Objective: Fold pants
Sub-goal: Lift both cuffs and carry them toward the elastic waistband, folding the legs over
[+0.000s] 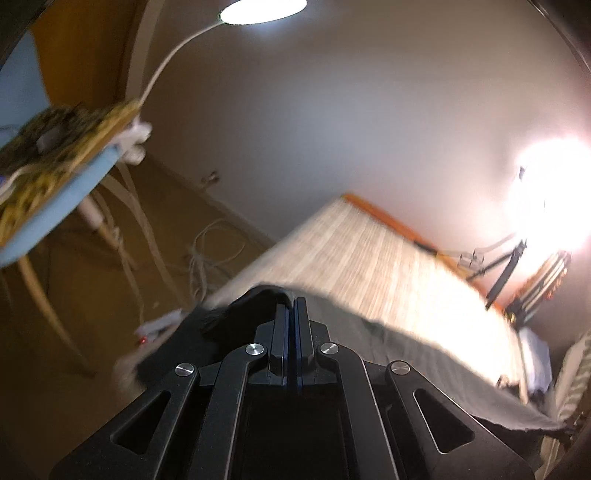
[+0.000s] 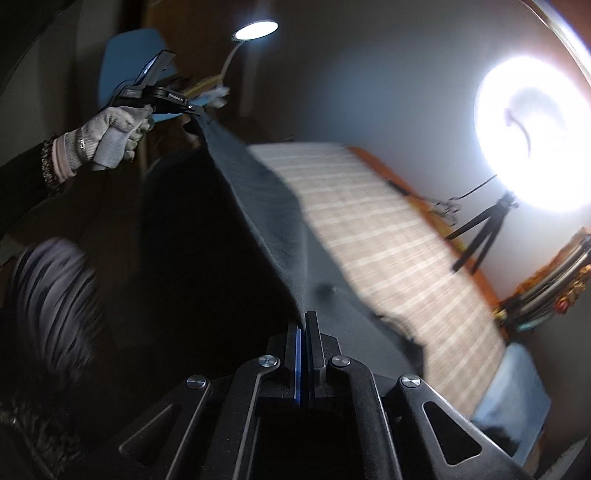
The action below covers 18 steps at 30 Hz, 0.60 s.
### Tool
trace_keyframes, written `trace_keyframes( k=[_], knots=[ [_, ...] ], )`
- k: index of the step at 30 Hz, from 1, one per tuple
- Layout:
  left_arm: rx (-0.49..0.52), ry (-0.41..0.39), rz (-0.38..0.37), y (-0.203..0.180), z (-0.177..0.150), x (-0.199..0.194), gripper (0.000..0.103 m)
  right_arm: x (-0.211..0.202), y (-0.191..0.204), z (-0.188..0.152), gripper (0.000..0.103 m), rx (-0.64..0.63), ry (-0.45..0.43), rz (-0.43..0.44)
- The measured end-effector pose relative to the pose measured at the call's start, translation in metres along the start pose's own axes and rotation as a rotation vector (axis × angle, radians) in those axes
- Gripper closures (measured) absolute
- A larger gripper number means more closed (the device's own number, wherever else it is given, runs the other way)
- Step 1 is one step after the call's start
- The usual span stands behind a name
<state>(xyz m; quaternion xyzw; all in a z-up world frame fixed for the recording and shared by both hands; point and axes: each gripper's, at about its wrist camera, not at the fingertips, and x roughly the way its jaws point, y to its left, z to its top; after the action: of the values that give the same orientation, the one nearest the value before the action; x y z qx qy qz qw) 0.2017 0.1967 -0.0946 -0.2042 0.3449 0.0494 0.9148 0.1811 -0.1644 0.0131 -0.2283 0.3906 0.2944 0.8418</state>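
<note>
The dark grey pants [image 2: 266, 206] hang stretched in the air between both grippers, above the striped bamboo mat [image 2: 388, 240] on the table. My right gripper [image 2: 306, 321] is shut on one end of the pants' upper edge. My left gripper [image 2: 197, 110], held by a gloved hand, is shut on the other end, higher up and farther away. In the left wrist view the left gripper [image 1: 291, 304] is shut on the dark fabric [image 1: 424, 354], which drapes down and to the right over the mat [image 1: 369, 258]. The lower part of the pants is hidden in shadow.
A bright ring light [image 2: 532, 136] on a small tripod [image 2: 480, 236] stands at the mat's far right. A blue chair [image 1: 55, 195] with a patterned cushion and a desk lamp [image 1: 262, 11] stand left. Cables [image 1: 207, 254] lie on the floor. A blue cloth [image 2: 513, 387] lies at the mat's near end.
</note>
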Motion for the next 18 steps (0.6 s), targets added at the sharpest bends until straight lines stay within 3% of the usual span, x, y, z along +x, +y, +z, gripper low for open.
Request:
trace_keyframes(
  k=[2, 7, 13, 18],
  knots=[
    [-0.006, 0.029, -0.002, 0.014, -0.024, -0.003, 0.102, 0.008, 0.027, -0.023, 0.103, -0.008, 0.06, 0.041],
    [-0.101, 0.114, -0.037, 0.052, -0.08, 0.003, 0.102, 0.032, 0.047, -0.051, 0.103, -0.019, 0.148, 0.073],
    [-0.188, 0.134, -0.139, 0.07, -0.101, 0.01, 0.101, 0.058, 0.066, -0.073, 0.103, -0.045, 0.233, 0.07],
    [-0.235, 0.1, -0.166, 0.077, -0.084, 0.009, 0.073, 0.063, 0.069, -0.076, 0.103, -0.028, 0.257, 0.067]
  ],
)
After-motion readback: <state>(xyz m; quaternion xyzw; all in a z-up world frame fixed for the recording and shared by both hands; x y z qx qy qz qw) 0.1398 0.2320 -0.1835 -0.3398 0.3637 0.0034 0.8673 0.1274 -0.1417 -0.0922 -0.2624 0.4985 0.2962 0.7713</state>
